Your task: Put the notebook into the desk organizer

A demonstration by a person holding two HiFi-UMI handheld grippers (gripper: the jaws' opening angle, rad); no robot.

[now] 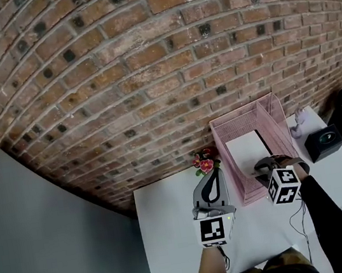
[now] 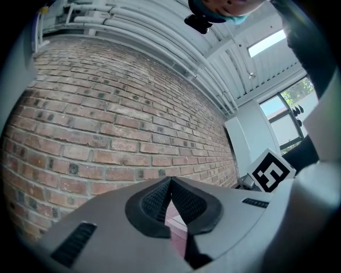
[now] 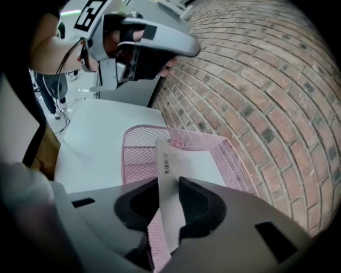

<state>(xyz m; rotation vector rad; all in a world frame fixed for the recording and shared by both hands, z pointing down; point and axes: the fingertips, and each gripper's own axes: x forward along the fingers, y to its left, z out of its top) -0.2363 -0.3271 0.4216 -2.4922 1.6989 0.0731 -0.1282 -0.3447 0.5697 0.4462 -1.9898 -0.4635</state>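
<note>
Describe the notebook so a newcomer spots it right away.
Under the brick wall stands a white table; a pink mesh organizer sits on its right half. The notebook is the white rectangle inside it; the flowers and black box nearby stand outside the mesh.

Both units are the same build: light grey moulded shell, black ribbed pads [image 2: 153, 200] set in a rounded black collar. Left gripper [image 2: 170, 184] has a short black slot [image 2: 74, 244] in the shell on either side of the jaws. Right gripper [image 3: 166, 185] has matching slots. A white cube with black square markers sits behind each gripper's jaws: left cube [image 1: 213, 231], right cube [image 1: 284, 185]. A thin black cable [image 3: 58, 80] trails off behind the left gripper. The arm behind the right gripper is in a black long sleeve [image 1: 330, 216].
</note>
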